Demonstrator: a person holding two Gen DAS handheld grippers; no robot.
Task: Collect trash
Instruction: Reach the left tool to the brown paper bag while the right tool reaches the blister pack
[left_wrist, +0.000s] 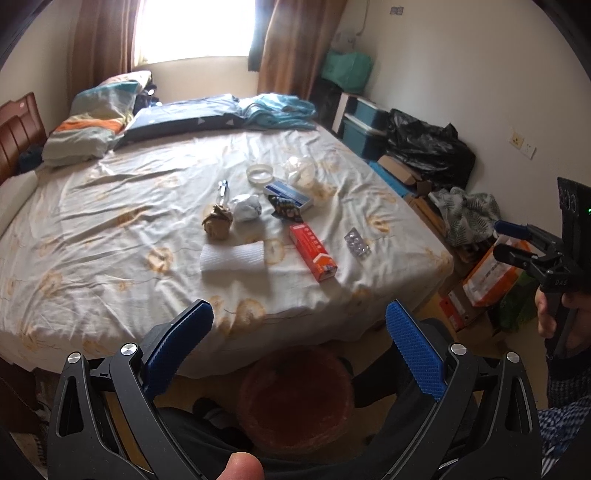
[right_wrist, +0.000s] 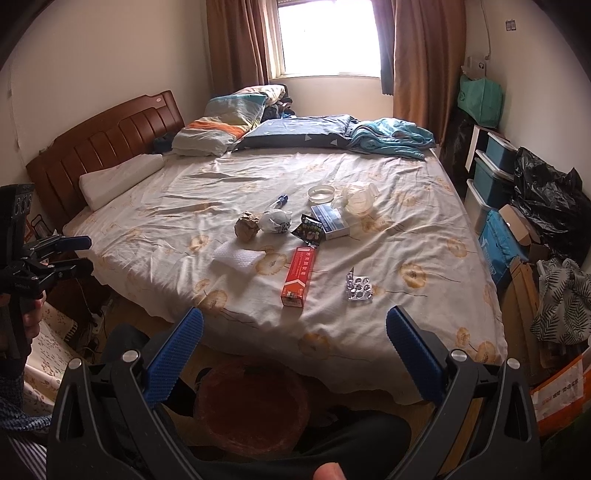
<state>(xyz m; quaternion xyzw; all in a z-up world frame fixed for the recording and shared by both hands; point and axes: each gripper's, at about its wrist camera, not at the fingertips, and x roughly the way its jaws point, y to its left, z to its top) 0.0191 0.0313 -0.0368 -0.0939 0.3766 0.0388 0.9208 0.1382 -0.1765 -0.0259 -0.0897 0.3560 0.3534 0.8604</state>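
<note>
Trash is lying scattered on the bed (right_wrist: 406, 177), well ahead of both tools, which are hovering spread wide and carrying nothing above a reddish basket (right_wrist: 251, 406) on the floor at the bed's foot. Left tool (left_wrist: 299, 321) and right tool (right_wrist: 295, 328) are both waiting short of the mattress edge.

Nearest is the red box (right_wrist: 298, 275), its long axis pointing almost straight away from the right tool, one short end facing it; taking it across its narrow width looks the easy way. In the left view that box (left_wrist: 313, 252) is lying slanted and off to the right, so the right hand is probably better placed. A pill blister pack (right_wrist: 358, 286) is sitting just to its right, a white foam pad (right_wrist: 238, 258) to its left.

Only the right view is showing the headboard and white pillow fully; the left view is showing the right tool from the side, its fingers parted.
</note>
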